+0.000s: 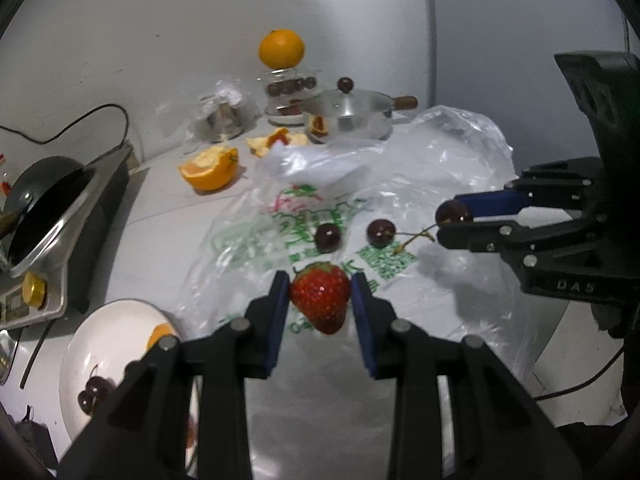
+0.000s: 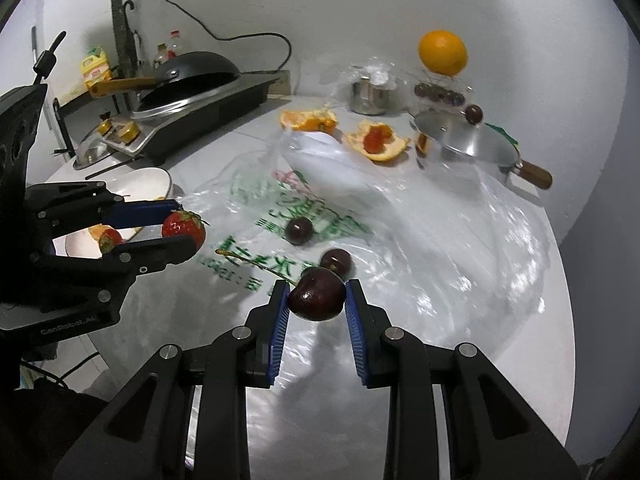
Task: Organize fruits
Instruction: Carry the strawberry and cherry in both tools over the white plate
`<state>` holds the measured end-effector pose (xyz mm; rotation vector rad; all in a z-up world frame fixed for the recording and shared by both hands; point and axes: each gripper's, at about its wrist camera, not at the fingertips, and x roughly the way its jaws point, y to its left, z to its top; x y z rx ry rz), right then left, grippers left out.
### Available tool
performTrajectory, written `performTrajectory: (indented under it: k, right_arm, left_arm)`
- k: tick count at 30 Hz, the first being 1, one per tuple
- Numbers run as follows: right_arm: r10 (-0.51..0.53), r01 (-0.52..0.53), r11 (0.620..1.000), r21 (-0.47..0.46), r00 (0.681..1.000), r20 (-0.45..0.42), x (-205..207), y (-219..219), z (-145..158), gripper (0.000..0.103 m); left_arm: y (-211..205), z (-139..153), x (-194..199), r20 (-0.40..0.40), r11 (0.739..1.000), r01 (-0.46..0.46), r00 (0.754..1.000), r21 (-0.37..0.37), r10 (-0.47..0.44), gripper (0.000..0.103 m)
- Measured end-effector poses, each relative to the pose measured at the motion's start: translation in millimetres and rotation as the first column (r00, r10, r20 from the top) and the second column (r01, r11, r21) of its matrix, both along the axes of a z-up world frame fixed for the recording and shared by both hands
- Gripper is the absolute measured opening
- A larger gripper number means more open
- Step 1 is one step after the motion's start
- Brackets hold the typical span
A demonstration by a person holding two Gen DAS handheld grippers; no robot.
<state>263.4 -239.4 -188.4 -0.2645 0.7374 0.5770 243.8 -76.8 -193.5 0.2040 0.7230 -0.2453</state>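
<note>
Fruit in both of your hands: the ripe red strawberry (image 1: 320,300) sits pinched between the blue pads of your left gripper (image 1: 320,300), and the dark glossy cherry (image 2: 317,295) is pinched the same way in your right gripper (image 2: 317,295), both held clear above the bench (image 2: 460,320). The strawberry looks soft and easily bruised, so a light squeeze across its broad shoulders, as you have it, is likely the safest hold. The cherry is small, round and slick-skinned, and it may roll out of the pads unless you grip across its widest part.

Below them, two more dark cherries (image 1: 329,237) lie on the crumpled clear plastic bag with green print (image 1: 320,216), one trailing a thin stem. To your left stands the white round plate (image 1: 100,328), already holding a cherry and an orange piece, and it seems the likely place for the fruit.

Farther back lie a cut orange half (image 1: 209,170) and loose orange peel (image 1: 276,140), then a lidded steel pot with a wooden handle (image 1: 352,114) and a whole orange (image 1: 281,48) perched on a glass jar. A black pan on a cooktop (image 1: 44,208) sits at the far left.
</note>
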Motion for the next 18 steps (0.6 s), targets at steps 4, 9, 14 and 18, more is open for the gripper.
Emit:
performTrajectory:
  k: [4,9,14,18]
  right_arm:
    - [0.02,-0.02,1.0,-0.004,1.0,0.004,-3,14,3,0.03]
    - [0.047,-0.047,0.999,-0.014,0.999,0.008,-7,34,6,0.03]
    - [0.076,-0.076,0.997,-0.025,0.997,0.016,-11,57,10,0.03]
    - [0.094,-0.093,0.995,-0.035,0.995,0.02,-15,74,11,0.03]
  left_arm:
    - [15,4,-7,0.01,1.0,-0.019,1.0,-0.007,0.019,0.032]
    - [35,7,-17,0.021,0.998,-0.056,0.998,-0.024,0.057,0.032]
    - [59,6,-29,0.021,0.995,-0.09,0.996,-0.037,0.091,0.032]
    - [77,7,-38,0.026,0.992,-0.115,0.993,-0.044,0.116,0.032]
